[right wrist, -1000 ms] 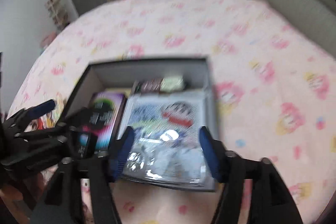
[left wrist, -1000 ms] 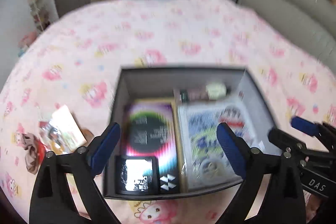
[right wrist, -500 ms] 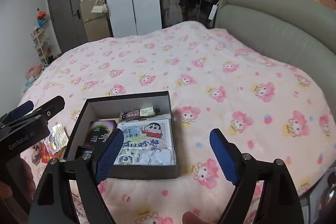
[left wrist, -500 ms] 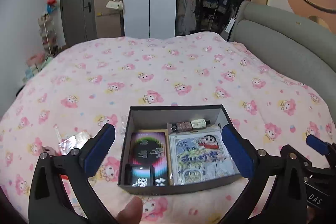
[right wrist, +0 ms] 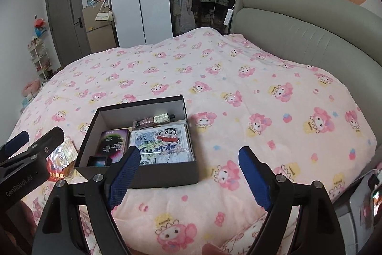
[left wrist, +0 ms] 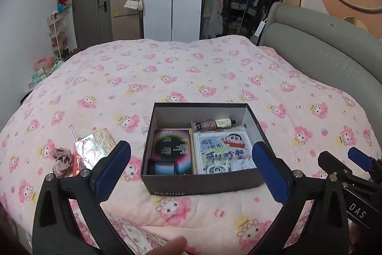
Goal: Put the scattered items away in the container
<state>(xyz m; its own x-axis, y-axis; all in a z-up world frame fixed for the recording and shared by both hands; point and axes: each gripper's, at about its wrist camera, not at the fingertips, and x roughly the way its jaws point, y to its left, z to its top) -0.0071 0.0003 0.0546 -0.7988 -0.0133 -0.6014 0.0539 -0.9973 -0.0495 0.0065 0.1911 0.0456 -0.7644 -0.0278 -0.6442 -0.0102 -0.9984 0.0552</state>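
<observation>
The blanket (left wrist: 191, 68) is soft, fuzzy cloth, pink with little cartoon prints. The box (left wrist: 203, 184) is dark matt card, smooth on its sides. Inside it, the cartoon pack (left wrist: 222, 149) is wrapped in clear shiny plastic, and the black pack (left wrist: 172, 147) looks glossy with bright colours. The tube (left wrist: 213, 124) looks like smooth plastic. Beside the box, the wrapper (left wrist: 92, 147) is crinkly silver foil that shines. The scrunchie (left wrist: 62, 158) is wrinkled brown cloth. The left gripper (left wrist: 191, 171) and the right gripper (right wrist: 188, 176) are black matt plastic with small silver metal screws and rough blue pads (left wrist: 112, 171). The headboard (right wrist: 310, 35) looks like smooth grey leather.
</observation>
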